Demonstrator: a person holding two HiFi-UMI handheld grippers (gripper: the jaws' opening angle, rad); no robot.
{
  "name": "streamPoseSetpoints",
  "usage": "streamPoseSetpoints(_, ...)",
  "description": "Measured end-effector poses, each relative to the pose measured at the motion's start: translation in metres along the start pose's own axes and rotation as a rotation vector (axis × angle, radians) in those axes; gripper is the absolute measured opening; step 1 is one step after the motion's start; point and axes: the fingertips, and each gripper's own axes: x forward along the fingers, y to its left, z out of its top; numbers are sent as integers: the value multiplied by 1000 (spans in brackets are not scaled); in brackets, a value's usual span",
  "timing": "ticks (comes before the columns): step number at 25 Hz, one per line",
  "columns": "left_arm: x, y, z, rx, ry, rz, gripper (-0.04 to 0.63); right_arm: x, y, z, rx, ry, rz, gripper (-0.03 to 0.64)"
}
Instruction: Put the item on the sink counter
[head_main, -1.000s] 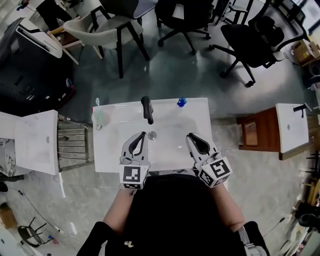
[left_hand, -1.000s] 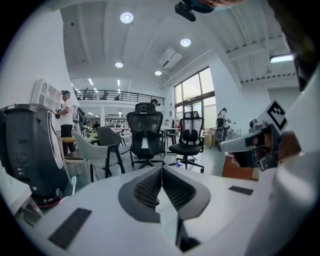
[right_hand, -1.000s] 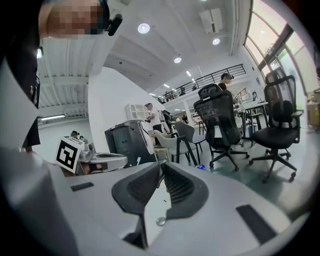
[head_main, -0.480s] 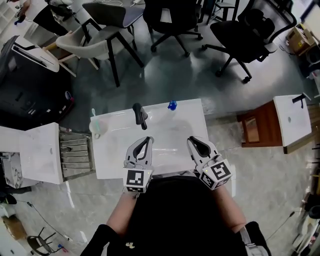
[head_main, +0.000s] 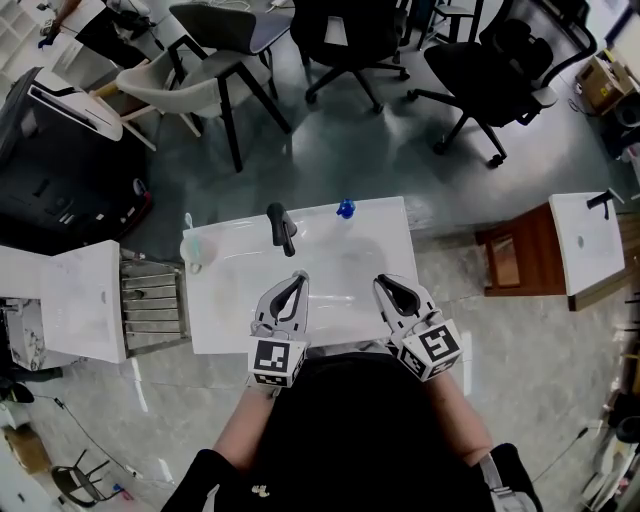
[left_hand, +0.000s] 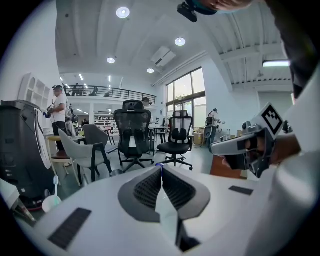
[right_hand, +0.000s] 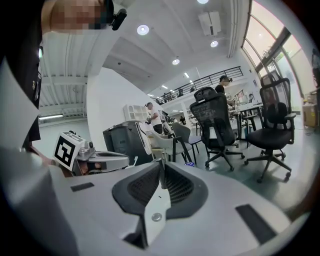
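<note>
Hardly any movement over the last second: left gripper nudged a little rightward, now covering the drain that showed beside its tip; right gripper much where it was. No item in either claw. Likeliest candidates for the task's item, both already resting on the white sink counter and well apart from both grippers: a small blue item on the back rim, right of the black faucet, and a pale cup with a toothbrush standing in it at the back left corner; impossible to tell which one is meant. Both claws clenched tight on nothing, ribbed pads pressed together in each gripper view, tips pointing away from the body over the near part of the basin, side by side. Judging by that empty-handed pose at the front edge, either placing already done or nothing picked up yet. Beyond the counter, grey floor and black office chairs.
</note>
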Motion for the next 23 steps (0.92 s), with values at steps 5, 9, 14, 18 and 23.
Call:
streamPoseSetpoints(5, -6, 3, -3, 1, 6, 14, 23, 1, 5, 0, -1, 2, 6, 51)
streamPoseSetpoints(9, -9, 7, 1, -6, -11, 23, 23, 2, 7, 1, 2, -1, 8, 51)
streamPoseSetpoints(14, -11, 9, 0, -10, -26, 32, 23, 4, 10, 0, 2, 5, 12, 51)
streamPoseSetpoints(18, -11, 9, 2, -16, -36, 30, 23, 6, 11, -2, 8, 8, 12, 51)
streamPoseSetpoints(23, -13, 16, 7, -58, -68, 26, 23, 8, 12, -2, 10, 11, 11, 50)
